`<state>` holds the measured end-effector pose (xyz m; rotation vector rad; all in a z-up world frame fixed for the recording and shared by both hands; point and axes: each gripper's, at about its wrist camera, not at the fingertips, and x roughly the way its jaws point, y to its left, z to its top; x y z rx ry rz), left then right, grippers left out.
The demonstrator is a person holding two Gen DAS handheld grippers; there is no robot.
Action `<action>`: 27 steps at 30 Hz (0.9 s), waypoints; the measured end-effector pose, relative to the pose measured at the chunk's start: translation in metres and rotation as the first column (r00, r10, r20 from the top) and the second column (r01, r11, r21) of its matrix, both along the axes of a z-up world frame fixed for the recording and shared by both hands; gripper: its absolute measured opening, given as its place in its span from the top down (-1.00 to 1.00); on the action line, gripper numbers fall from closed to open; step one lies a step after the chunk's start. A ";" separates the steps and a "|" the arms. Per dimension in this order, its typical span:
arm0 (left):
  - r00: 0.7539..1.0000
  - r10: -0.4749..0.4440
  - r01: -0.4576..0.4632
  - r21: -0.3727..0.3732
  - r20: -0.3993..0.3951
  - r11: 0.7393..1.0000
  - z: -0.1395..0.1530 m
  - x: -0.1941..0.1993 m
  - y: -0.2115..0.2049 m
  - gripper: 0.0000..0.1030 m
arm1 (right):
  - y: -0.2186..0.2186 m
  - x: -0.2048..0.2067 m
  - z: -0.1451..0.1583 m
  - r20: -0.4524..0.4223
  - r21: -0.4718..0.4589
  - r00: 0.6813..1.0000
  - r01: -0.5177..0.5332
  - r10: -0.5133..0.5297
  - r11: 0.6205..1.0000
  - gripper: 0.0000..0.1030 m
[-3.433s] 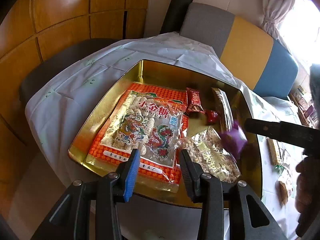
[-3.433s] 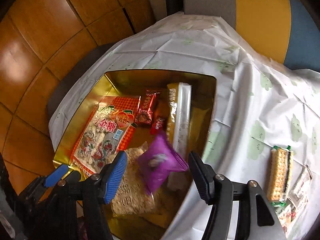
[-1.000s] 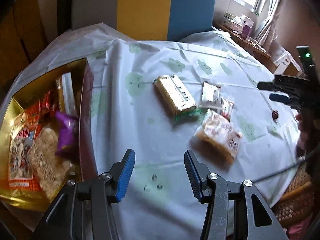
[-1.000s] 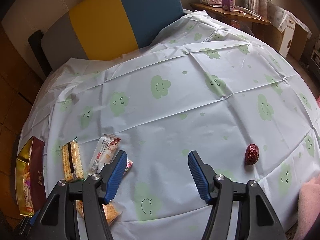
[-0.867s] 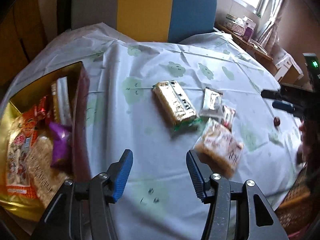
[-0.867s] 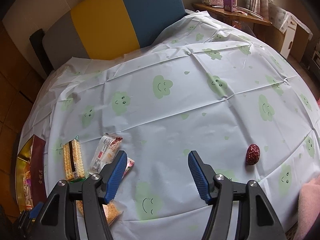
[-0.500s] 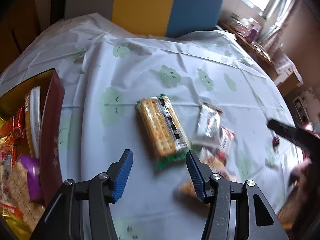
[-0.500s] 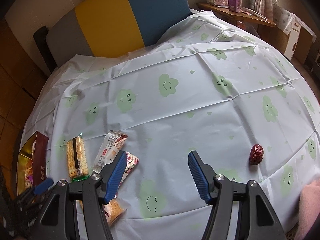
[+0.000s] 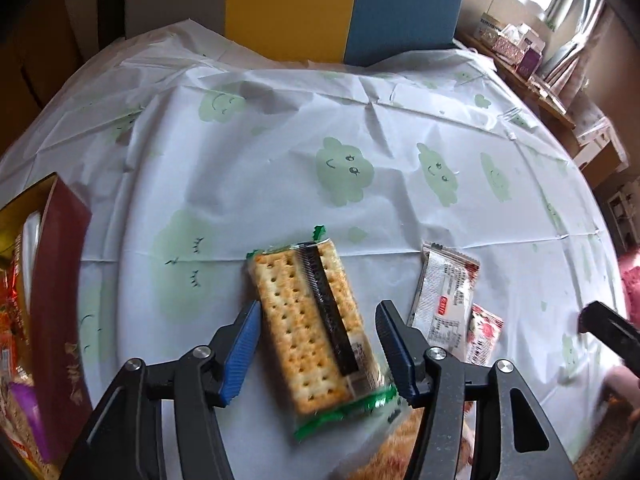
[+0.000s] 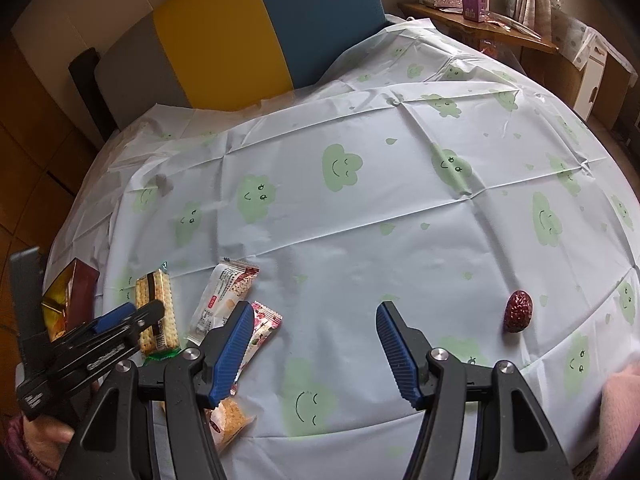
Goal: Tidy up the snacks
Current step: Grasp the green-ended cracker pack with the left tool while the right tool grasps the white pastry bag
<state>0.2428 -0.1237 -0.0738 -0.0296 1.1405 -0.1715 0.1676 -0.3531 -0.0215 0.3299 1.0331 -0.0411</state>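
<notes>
Now left gripper (image 9: 316,344) jaws just widened, straddling cracker pack (image 9: 316,332), untouched

Both wrist cameras look steeply down along their fingers at the tablecloth (image 9: 280,168) — left close, right higher — sharing the cracker pack (image 9: 312,328).

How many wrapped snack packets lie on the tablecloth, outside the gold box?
4: the cracker pack between the left gripper's open jaws, a white packet beside it, a small pink packet below that, and an orange-filled packet nearest, partly hidden.
</notes>
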 end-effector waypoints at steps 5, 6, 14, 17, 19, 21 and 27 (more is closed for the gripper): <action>0.998 -0.050 0.047 0.065 0.040 0.997 -0.006 -0.005 -0.005 -0.01 | 0.000 0.001 -0.001 -0.006 -0.002 1.000 0.002 -0.002 1.000 -0.25; 0.997 -0.054 0.051 0.063 0.046 0.997 -0.005 -0.008 -0.004 0.01 | 0.000 0.001 -0.001 -0.006 -0.002 1.000 0.003 -0.003 1.000 -0.25; 0.991 -0.055 0.042 0.113 0.120 0.993 0.001 -0.066 0.022 0.05 | 0.000 0.002 -0.005 -0.023 -0.017 1.000 0.002 -0.002 1.000 -0.25; 0.990 -0.053 0.036 0.128 0.130 0.991 -0.001 -0.092 0.033 0.05 | 0.001 0.002 -0.007 -0.032 -0.028 0.999 -0.004 0.003 1.000 -0.25; 0.991 -0.038 0.023 0.120 0.127 0.993 -0.006 -0.102 0.037 0.04 | 0.003 0.002 -0.008 -0.038 -0.038 0.999 -0.009 0.007 0.999 -0.25; 0.987 -0.036 0.022 0.093 0.154 0.995 -0.009 -0.114 0.043 0.04 | 0.005 0.003 -0.010 -0.046 -0.054 0.999 -0.014 0.011 0.998 -0.25; 0.977 -0.065 0.043 0.110 0.205 0.993 -0.016 -0.122 0.041 0.03 | 0.015 0.002 -0.014 -0.049 -0.034 0.997 -0.053 0.051 0.998 -0.25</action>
